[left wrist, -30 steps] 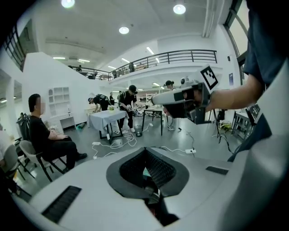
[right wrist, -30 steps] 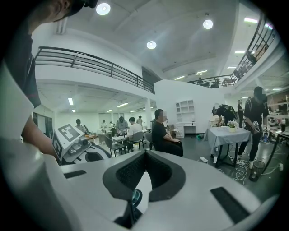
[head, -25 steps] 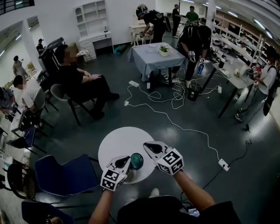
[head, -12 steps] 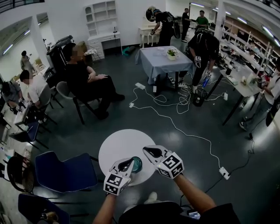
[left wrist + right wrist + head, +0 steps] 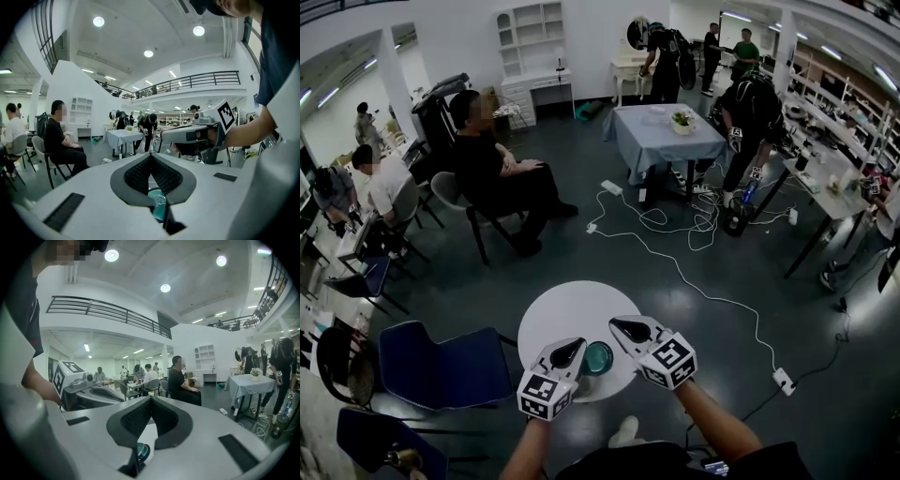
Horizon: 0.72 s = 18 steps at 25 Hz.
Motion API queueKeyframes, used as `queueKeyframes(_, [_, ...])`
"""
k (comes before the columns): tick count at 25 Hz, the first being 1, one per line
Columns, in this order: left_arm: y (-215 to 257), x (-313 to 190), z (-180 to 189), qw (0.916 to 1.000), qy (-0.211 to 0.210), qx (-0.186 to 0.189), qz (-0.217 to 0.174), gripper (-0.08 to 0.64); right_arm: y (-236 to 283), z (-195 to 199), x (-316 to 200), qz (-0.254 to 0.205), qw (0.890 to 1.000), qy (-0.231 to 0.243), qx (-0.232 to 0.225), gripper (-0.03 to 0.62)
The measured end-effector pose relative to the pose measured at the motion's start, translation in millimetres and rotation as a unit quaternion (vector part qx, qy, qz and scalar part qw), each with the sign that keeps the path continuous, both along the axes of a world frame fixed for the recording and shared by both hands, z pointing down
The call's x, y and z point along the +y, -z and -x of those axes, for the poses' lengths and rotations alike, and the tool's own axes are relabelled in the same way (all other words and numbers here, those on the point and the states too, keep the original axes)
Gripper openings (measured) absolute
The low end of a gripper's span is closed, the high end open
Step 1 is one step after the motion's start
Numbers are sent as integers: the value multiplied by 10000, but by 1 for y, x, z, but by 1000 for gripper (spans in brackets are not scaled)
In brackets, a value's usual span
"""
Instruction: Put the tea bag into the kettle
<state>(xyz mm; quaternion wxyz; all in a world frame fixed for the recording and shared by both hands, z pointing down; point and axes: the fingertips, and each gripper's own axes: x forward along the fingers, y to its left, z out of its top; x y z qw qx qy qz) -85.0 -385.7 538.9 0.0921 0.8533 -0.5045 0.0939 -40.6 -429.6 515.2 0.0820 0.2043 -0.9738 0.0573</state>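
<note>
A small round white table [image 5: 567, 314] stands right below me. On its near edge sits a round teal vessel [image 5: 598, 356], seen from above; it also shows low between the jaws as the teal vessel [image 5: 158, 205] and the teal vessel [image 5: 142, 452]. My left gripper [image 5: 570, 350] hovers just left of it, my right gripper [image 5: 623, 328] just right and beyond it. Both point away from me over the table. The left gripper [image 5: 150, 157] and right gripper [image 5: 151, 399] have their pads together with nothing seen between them. No tea bag is in view.
A blue chair [image 5: 441, 366] stands left of the table, another at the lower left. A seated person in black [image 5: 497, 173] is beyond. White cables [image 5: 675, 262] and a power strip [image 5: 784, 381] lie on the dark floor. A cloth-covered table [image 5: 666, 136] stands farther back.
The head view has drifted, so the room sits lower and more to the right. Both grippers stay shut beside the teal vessel, the left one a little lower in view.
</note>
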Motion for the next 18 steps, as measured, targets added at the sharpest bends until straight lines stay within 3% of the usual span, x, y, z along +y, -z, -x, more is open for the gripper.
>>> queueKeyframes(18, [21, 69, 38, 9995, 63, 222, -219, 15, 18, 39, 72, -72, 9996, -84, -241, 15])
